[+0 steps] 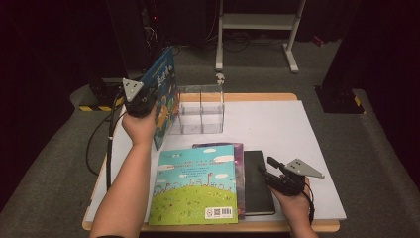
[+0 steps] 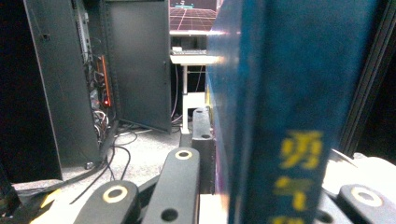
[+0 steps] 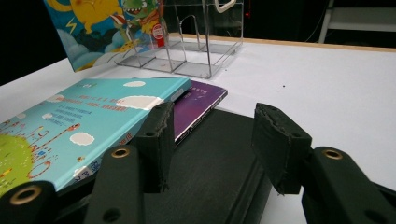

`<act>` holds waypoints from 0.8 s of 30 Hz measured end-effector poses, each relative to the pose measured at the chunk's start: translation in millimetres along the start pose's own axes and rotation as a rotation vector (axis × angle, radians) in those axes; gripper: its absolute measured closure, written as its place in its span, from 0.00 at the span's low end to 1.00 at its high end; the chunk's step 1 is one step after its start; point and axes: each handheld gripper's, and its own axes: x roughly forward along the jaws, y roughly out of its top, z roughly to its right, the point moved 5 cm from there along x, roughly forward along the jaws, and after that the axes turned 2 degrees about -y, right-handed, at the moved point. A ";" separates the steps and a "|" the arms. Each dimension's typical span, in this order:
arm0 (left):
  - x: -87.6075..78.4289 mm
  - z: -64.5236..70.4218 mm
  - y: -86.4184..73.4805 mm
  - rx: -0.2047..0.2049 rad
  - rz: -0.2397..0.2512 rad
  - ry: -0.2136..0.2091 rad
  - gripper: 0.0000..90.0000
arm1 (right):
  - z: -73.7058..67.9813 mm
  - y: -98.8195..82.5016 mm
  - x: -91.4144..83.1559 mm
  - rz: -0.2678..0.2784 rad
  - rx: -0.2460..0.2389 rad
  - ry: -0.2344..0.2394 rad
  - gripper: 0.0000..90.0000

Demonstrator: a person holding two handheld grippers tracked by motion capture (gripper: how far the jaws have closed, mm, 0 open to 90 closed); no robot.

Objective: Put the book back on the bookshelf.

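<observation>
Two hands at work, one book in the air. Left gripper [image 1: 140,105] has its fingers clamped shut on the blue picture book [image 1: 163,94], held upright by its edge, off the bench [image 1: 307,129], just left of the clear plastic organizer [image 1: 200,110] w/ its upright dividers. In the left gripper view the book [image 2: 280,107] stands on end between the fingers [image 2: 203,135], spine w/ yellow characters toward the camera.

Step in hand, as I read it: filing books into the organizer, this one first. Next move prob. calls for shifting the book right, lining its bottom edge over a slot, keeping it vertical, lowering between the dividers, then letting go. Risk: corner catching a divider & shoving the light rack.

Right gripper [image 1: 277,173] rests low at the near right over the black notebook [image 1: 257,181]; fingers [image 3: 280,144] part open, nothing gripped, the notebook's edge below them. Green-and-blue book [image 1: 195,183] lies flat on a purple book [image 1: 239,163], touching, just left of the notebook.

Pose: left forearm stretched fwd, wrist up, gripper w/ grey plate on top. Right wrist low, gripper pointing toward the stack.
</observation>
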 end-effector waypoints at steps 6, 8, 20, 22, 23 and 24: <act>-6.7 -2.6 -5.0 0.006 0.006 0.011 0.91 | -1.7 -0.6 0.4 -0.002 -0.005 0.002 0.54; -9.7 -2.2 -6.6 0.020 -0.001 0.013 0.91 | -1.9 -0.8 0.8 -0.002 -0.005 0.001 0.54; -19.4 -5.0 -9.6 0.114 -0.047 0.021 0.88 | -1.1 -3.1 1.7 -0.011 -0.002 -0.003 0.54; -19.5 -8.4 -10.7 0.104 -0.042 0.031 0.88 | -1.2 -3.5 1.9 -0.012 -0.002 -0.003 0.54; -19.5 -10.1 -11.3 0.100 -0.039 0.040 0.88 | -1.2 -3.7 2.1 -0.013 -0.002 -0.004 0.54; -19.6 -11.6 -11.9 0.095 -0.038 0.049 0.88 | -1.4 -3.9 2.3 -0.014 -0.001 -0.004 0.54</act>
